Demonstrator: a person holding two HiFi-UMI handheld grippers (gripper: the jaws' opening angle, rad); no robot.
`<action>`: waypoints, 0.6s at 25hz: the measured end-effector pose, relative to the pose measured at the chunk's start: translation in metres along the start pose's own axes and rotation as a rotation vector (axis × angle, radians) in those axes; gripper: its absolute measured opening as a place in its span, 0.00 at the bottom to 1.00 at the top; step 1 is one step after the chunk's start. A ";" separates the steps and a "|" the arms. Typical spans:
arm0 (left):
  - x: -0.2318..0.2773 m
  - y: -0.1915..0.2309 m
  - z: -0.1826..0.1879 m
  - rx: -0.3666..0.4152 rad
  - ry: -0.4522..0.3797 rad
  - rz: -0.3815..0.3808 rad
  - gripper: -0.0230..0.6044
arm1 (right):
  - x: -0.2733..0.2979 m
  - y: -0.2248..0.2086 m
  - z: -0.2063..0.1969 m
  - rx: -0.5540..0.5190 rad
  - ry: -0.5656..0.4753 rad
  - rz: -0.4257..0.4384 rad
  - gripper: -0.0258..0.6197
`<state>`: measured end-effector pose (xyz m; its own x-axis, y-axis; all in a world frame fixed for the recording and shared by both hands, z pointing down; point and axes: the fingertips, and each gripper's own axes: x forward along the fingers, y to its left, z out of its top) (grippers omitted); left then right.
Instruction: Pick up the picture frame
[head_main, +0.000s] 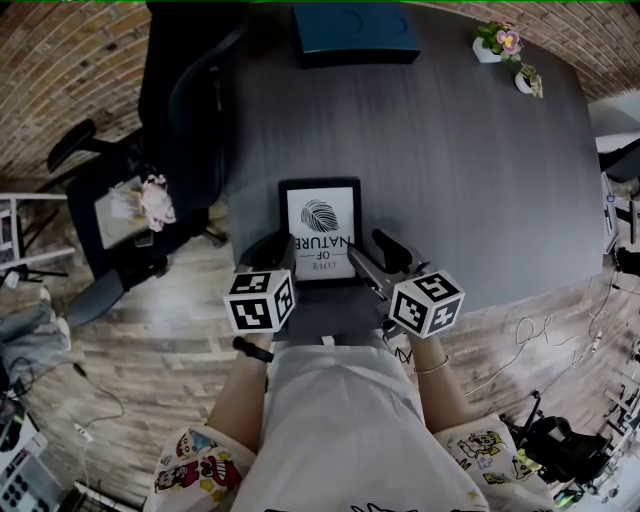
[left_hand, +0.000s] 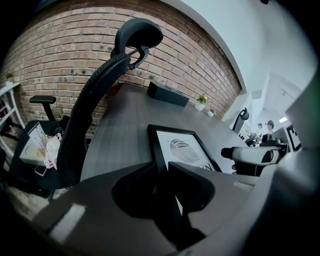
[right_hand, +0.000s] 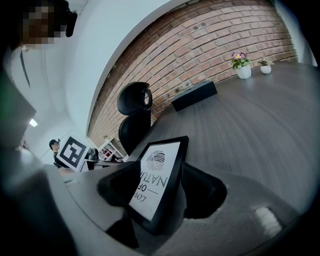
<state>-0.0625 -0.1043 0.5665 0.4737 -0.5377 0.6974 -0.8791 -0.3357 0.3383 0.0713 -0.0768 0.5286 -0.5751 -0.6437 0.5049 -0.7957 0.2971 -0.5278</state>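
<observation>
Jaws of the L gripper are pinched on the picture frame: its black L rail fills the gap btwn them, no daylight either side. R gripper jaws are likewise clamped on the frame's near R corner, one jaw over the white print, the other against the outer rim. Both grippers come in from the near edge, angled down, w/ their marker cubes sitting just behind the jaws, one per side. A black band is on the L wrist, a thin bracelet on the R.

Frame sits at the near edge of the dark grey table, roughly centred btwn the two grippers. Black border, white print w/ a leaf-like oval motif and "LOVE OF NATURE", text upside-down from the wearer's side. Can't tell whether the near end is off the tabletop or flat on it.

Further out, L of the table: a black office chair w/ headrest, pulled close to the table edge; beyond it a second seat carrying papers and a small pinkish item. Wood-plank floor below, cables lying on it at the R.

Far end of the table: a dark rectangular box near the back edge, and toward the far R corner a white pot w/ flowers plus a smaller pot just beside it. Brick wall behind.
</observation>
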 end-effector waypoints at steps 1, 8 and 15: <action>0.000 0.001 0.000 -0.009 0.001 -0.001 0.19 | 0.001 0.000 -0.001 0.008 0.005 0.005 0.42; 0.002 0.002 0.002 -0.060 0.008 -0.010 0.18 | 0.005 -0.007 -0.002 0.088 0.035 0.042 0.41; 0.002 0.003 0.003 -0.091 0.024 -0.032 0.18 | 0.012 -0.013 -0.007 0.187 0.085 0.084 0.40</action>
<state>-0.0639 -0.1089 0.5675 0.5009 -0.5093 0.6998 -0.8654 -0.2803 0.4154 0.0732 -0.0835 0.5457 -0.6578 -0.5583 0.5056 -0.7001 0.2058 -0.6837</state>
